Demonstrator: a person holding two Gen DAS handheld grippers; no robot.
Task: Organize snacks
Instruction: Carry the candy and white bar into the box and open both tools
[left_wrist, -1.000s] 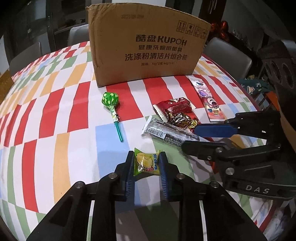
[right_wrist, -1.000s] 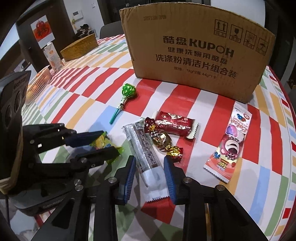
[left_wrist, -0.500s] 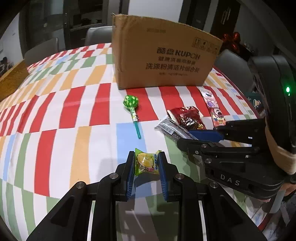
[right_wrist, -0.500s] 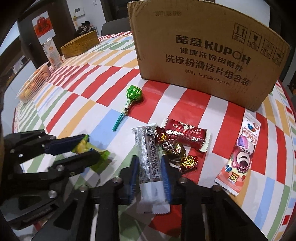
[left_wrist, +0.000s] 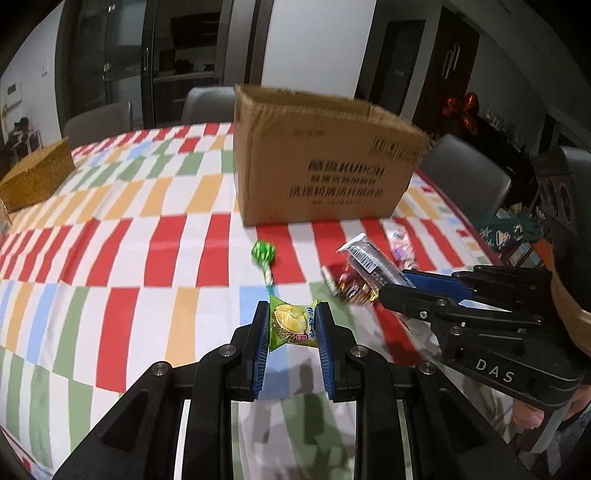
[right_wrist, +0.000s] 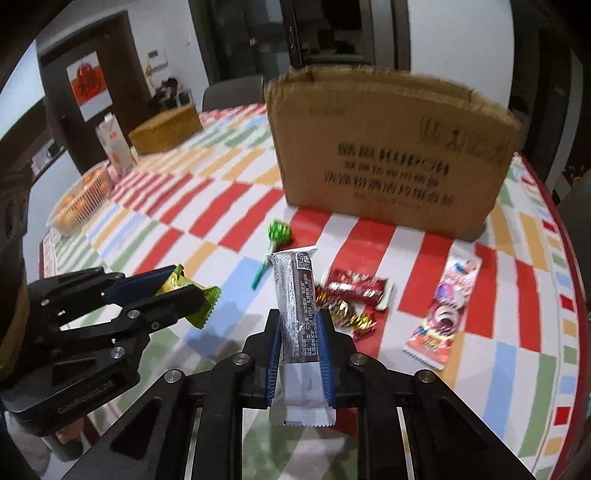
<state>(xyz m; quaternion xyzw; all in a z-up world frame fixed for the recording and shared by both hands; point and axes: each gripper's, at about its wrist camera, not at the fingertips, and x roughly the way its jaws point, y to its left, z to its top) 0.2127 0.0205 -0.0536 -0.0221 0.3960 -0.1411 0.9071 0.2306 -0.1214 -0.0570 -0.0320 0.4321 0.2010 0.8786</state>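
Note:
My left gripper (left_wrist: 291, 325) is shut on a green durian candy (left_wrist: 292, 324) and holds it above the table; the candy also shows in the right wrist view (right_wrist: 184, 291). My right gripper (right_wrist: 297, 332) is shut on a long silver-black snack bar (right_wrist: 297, 306), lifted off the table, and the bar shows in the left wrist view (left_wrist: 373, 264). An open cardboard box (left_wrist: 321, 162) stands behind the snacks. A green lollipop (right_wrist: 275, 236), red wrapped candies (right_wrist: 354, 291) and a pink packet (right_wrist: 448, 306) lie on the striped tablecloth (right_wrist: 369, 236).
A woven basket (left_wrist: 35, 177) sits at the far left of the table. A carton (right_wrist: 114, 147) and a tray of oranges (right_wrist: 79, 199) stand at the left edge. Grey chairs (left_wrist: 463, 177) surround the table.
Both grippers have risen from the table. The left carries the durian candy up, and the right has shut on the snack bar and lifted it.

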